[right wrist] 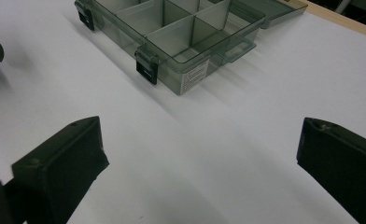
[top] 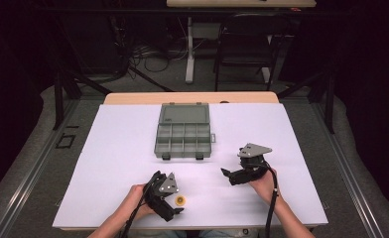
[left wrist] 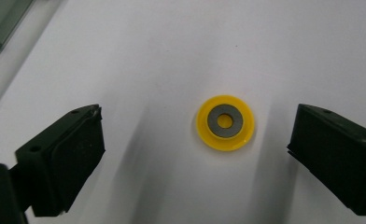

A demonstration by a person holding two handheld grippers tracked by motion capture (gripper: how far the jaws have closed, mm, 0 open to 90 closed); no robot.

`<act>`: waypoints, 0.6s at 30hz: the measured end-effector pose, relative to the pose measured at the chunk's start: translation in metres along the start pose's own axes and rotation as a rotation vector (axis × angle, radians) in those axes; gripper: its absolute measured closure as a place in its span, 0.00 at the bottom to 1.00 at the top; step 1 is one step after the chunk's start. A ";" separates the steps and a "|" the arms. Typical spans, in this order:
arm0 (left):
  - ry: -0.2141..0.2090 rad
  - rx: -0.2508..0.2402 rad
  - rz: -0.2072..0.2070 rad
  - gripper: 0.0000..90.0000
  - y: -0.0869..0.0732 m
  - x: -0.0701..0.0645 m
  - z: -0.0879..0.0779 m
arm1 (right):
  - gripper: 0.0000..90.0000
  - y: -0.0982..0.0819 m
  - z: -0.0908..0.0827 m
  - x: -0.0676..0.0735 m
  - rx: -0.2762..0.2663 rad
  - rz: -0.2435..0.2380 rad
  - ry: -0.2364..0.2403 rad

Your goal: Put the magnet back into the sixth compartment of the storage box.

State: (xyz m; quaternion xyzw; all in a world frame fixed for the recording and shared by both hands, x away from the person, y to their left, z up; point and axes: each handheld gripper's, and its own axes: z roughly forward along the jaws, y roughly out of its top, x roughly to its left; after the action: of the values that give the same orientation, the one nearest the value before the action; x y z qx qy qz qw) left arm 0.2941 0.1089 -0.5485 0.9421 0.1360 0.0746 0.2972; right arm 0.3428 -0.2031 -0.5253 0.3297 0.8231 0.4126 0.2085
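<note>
Yellow ring [left wrist: 225, 122] lies untouched between the wide-open left tool [left wrist: 195, 154] jaws, seemingly just above the table [left wrist: 172, 56].

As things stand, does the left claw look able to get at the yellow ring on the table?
Probably yes. The left claw is open, its jaws standing wide on either side of the yellow ring, which lies flat on the white table with nothing between them.

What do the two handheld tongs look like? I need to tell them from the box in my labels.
Both are black. The left tongs and right tongs each carry a grey three-cornered plate on top and trail a black cable. Up close, the fingers are blocky black pads with small screw holes. The forearms are bare, with no sleeves.
</note>
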 end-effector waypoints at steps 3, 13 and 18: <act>-0.014 0.005 0.000 0.11 0.000 -0.001 0.001 | 0.00 0.000 0.000 0.000 0.001 -0.002 0.001; -0.043 -0.001 0.006 0.31 0.000 -0.002 0.001 | 0.00 0.000 0.001 0.001 0.006 -0.009 0.003; -0.066 -0.010 0.010 0.43 0.000 -0.002 0.000 | 0.00 0.000 0.001 0.001 0.011 -0.011 0.003</act>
State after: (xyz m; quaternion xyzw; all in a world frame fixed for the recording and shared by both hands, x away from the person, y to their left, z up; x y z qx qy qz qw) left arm 0.2922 0.1084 -0.5488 0.9432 0.1212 0.0454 0.3061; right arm 0.3427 -0.2015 -0.5262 0.3256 0.8275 0.4075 0.2078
